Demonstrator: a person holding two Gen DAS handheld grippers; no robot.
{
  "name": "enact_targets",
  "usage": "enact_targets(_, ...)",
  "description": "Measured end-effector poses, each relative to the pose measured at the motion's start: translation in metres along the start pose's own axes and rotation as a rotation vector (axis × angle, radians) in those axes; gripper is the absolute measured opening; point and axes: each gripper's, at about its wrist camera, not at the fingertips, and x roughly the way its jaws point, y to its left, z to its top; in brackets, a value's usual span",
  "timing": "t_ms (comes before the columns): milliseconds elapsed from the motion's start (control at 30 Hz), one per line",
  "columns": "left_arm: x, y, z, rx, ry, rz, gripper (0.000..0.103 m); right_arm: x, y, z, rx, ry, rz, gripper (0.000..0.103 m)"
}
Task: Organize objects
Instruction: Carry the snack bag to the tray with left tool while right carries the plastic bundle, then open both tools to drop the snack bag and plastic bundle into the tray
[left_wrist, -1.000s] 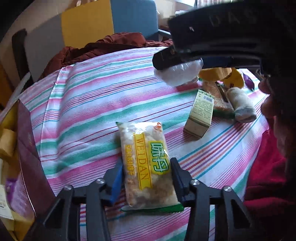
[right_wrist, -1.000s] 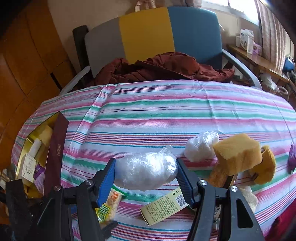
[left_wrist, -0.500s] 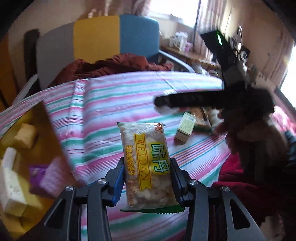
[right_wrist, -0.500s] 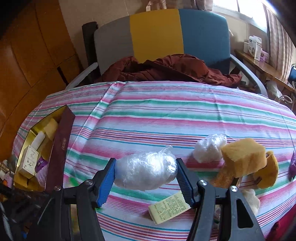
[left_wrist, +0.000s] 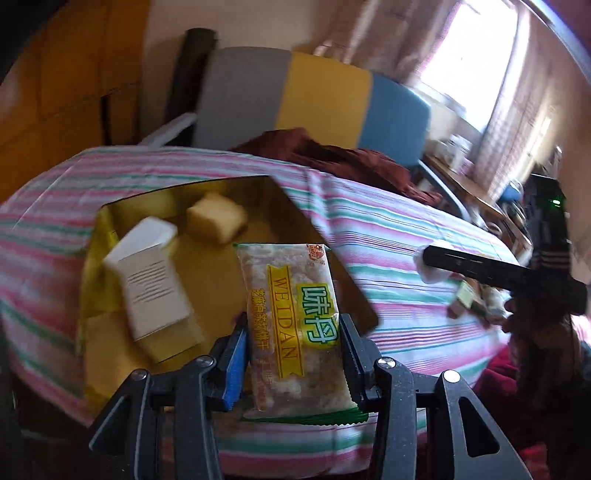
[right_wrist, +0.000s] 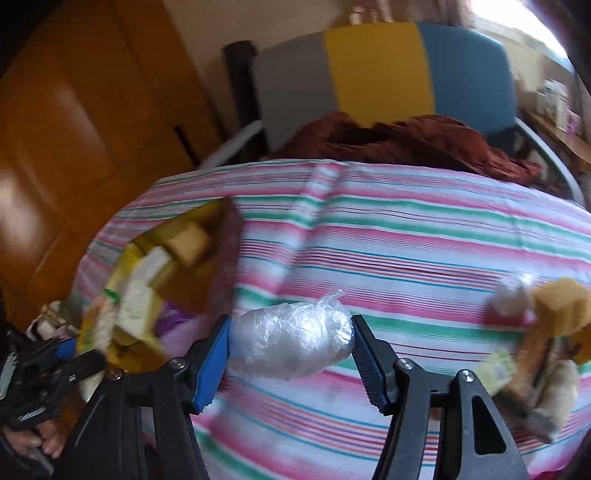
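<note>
My left gripper is shut on a clear snack packet with a yellow WEIDAN label. It holds the packet above the near right part of an open gold-lined box. The box holds a white carton and yellow sponge blocks. My right gripper is shut on a clear plastic-wrapped bundle, held above the striped tablecloth, right of the box. The left gripper shows at the lower left of the right wrist view.
A second wrapped bundle, yellow sponges, a small green carton and other items lie at the table's right. A grey, yellow and blue chair with a dark red garment stands behind the table. Wooden panels are at the left.
My left gripper has swung left with the snack packet, from over the tablecloth to over the open box. My right gripper has also moved left with the wrapped bundle, nearer the box.
</note>
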Motion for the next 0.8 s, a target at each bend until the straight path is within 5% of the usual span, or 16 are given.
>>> enact_targets(333, -0.014, 0.052, -0.007, -0.146, -0.02, -0.036, 0.045, 0.036, 0.093, 0.011, -0.151, 0.063, 0.089, 0.064)
enact_targets(800, 0.011, 0.054, 0.006, -0.127, 0.002, -0.078, 0.046, 0.069, 0.124, 0.041, -0.183, 0.09, 0.077, 0.064)
